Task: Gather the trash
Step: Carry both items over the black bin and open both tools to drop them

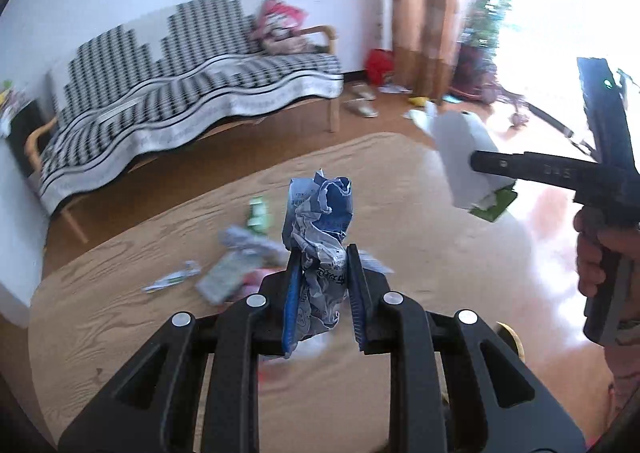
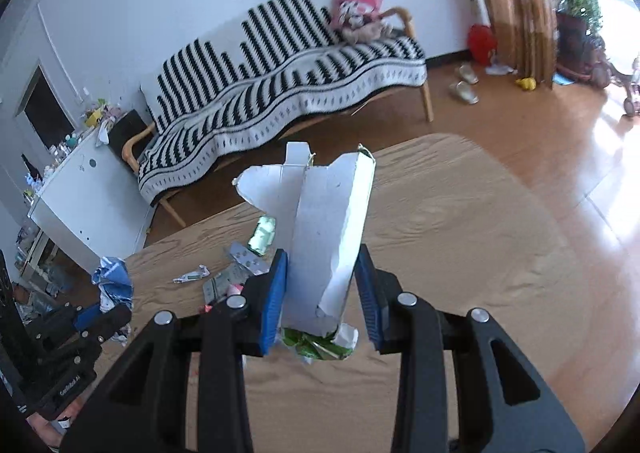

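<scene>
Fingers of both grippers are clamped: left gripper [image 1: 320, 273] grips crumpled paper [image 1: 320, 225], right gripper [image 2: 322, 285] a flattened carton [image 2: 324, 237], both above the table [image 2: 460, 253]. Light, crushable (grip mid-body).

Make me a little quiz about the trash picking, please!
1. True or false: both tongs are empty.
2. What do the left tongs hold? A) a banana B) crumpled blue-and-white paper C) a shoe
3. Fill in: the right tongs grip a torn white ____.

Key: 1 false. 2 B. 3 carton. More scraps, like the green wrapper, lie on the wooden table.
</scene>
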`<control>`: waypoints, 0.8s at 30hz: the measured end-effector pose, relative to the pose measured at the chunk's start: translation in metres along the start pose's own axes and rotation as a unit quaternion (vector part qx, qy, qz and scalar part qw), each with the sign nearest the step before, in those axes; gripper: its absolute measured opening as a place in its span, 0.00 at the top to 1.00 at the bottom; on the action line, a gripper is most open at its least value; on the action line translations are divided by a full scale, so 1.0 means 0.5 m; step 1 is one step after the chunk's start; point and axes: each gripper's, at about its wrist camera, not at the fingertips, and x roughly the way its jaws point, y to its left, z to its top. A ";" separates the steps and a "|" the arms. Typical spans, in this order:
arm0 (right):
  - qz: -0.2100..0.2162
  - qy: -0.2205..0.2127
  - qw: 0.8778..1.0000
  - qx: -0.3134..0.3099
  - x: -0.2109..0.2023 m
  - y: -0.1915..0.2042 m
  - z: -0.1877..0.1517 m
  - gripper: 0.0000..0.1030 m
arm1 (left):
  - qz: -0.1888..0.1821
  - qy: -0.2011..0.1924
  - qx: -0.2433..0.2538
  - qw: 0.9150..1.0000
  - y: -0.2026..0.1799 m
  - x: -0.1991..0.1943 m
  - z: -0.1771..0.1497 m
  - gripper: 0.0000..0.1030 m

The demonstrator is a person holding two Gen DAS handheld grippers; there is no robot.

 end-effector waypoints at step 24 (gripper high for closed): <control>-0.109 0.129 0.970 0.173 -0.090 -0.487 -0.506 0.66 | -0.223 0.267 0.041 0.937 -0.520 0.323 -0.371 0.79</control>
